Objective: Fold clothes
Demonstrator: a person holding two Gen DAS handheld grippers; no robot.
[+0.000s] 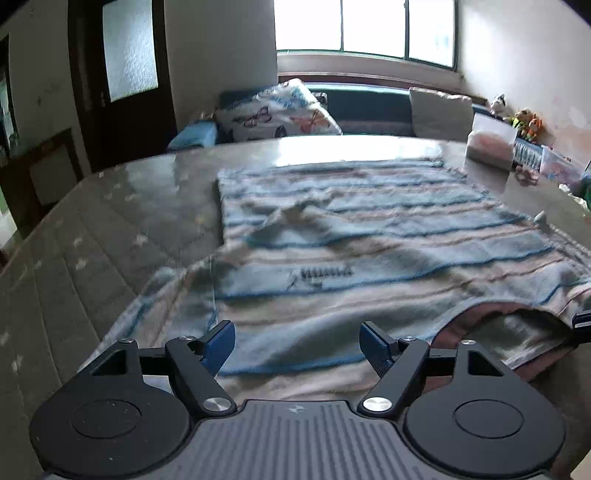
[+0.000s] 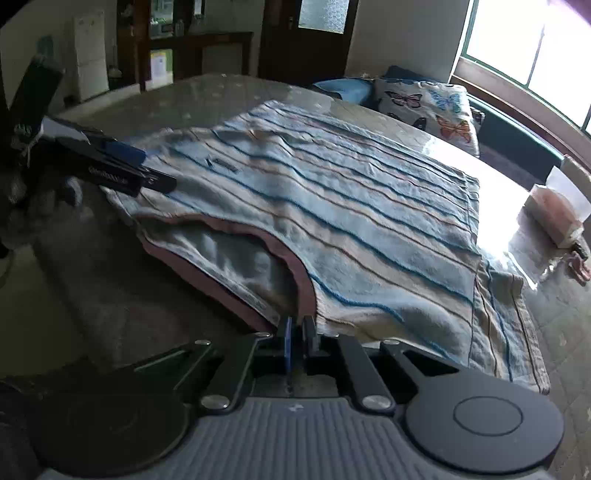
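On the near half of the table [image 1: 110,192], I have the striped garment [image 1: 369,236] spread flat with its pink-trimmed neckline [image 2: 288,258] toward me and its hem toward the far edge. My left gripper [image 1: 297,347] hovers over the near left shoulder area, jaws apart, with nothing between the blue pads [image 1: 221,341]. My right gripper [image 2: 297,332] sits at the near edge of the neckline, jaws together; the cloth runs up to the fingertips, but I cannot tell whether any fabric is pinched. Containers: at the far right of the table stands a clear box [image 1: 491,142] with pinkish contents I cannot identify. Beyond the table, a butterfly-print pillow [image 1: 277,110] rests on a bench under the window [image 1: 365,26].
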